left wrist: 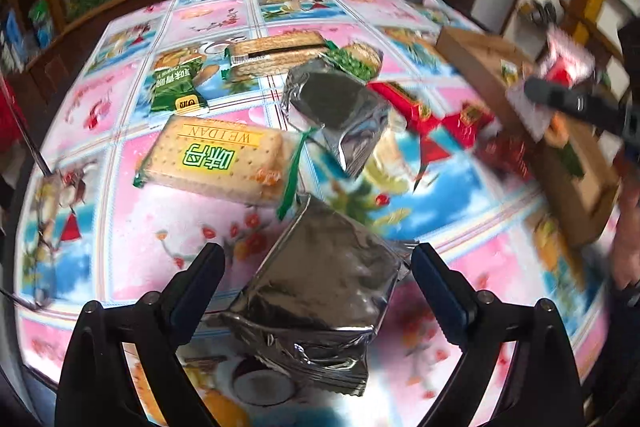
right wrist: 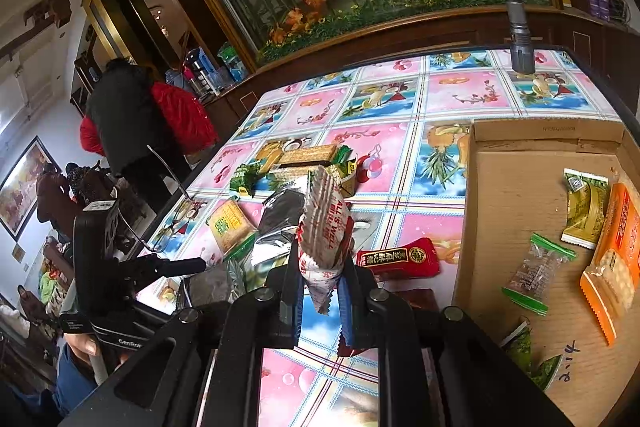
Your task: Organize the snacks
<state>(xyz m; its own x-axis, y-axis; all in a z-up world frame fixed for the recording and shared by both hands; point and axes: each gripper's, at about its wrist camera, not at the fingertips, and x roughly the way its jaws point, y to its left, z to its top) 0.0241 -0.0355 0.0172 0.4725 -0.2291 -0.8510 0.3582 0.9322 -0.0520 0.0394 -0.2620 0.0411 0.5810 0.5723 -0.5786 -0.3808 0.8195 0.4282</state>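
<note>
My left gripper is open, its fingers on either side of a silver foil snack packet lying on the flowered tablecloth. A second silver packet lies farther off, with a yellow WEIDAN biscuit pack, green packs and red packs around it. My right gripper is shut on a white-and-red snack packet, held upright above the table next to the cardboard box. It shows blurred in the left wrist view.
The box holds orange packs, a green-yellow pack and a clear green-edged candy. A grey flashlight stands at the table's far edge. A dark wooden cabinet with an aquarium backs the table. People stand at the left.
</note>
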